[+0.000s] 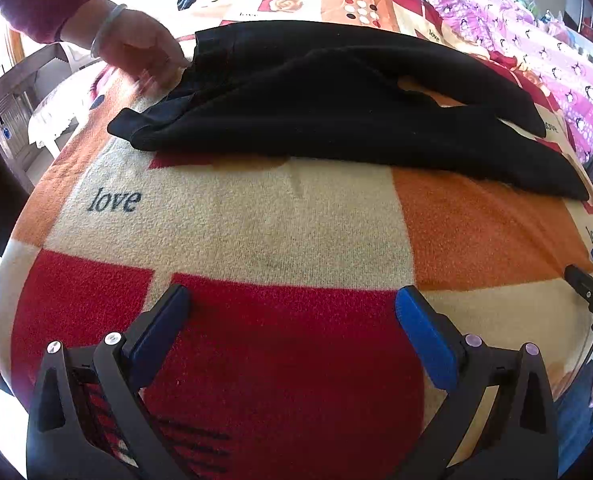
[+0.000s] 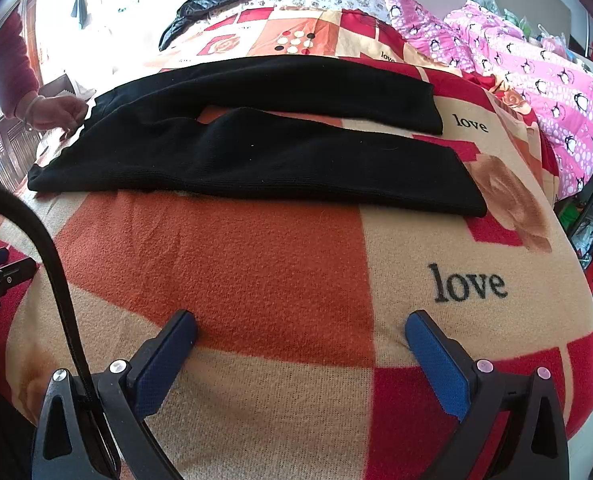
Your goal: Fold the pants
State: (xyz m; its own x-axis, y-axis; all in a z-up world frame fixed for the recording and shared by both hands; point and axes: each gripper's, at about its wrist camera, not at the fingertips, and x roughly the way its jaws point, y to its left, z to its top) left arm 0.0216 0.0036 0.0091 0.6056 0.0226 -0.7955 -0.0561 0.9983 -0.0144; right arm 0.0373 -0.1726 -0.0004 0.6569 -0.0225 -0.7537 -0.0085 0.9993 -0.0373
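Note:
Black pants lie spread across a patterned blanket on a bed, waist at the left, both legs running to the right. They also show in the right wrist view. A bare hand with a bracelet touches the waist end; it shows in the right wrist view too. My left gripper is open and empty, above the blanket in front of the pants. My right gripper is open and empty, also short of the pants' near edge.
The blanket has red, orange and cream squares with "love" printed on it. A pink penguin quilt is bunched at the far right. A dark jacket lies at the far end of the bed. The bed edge drops off at the right.

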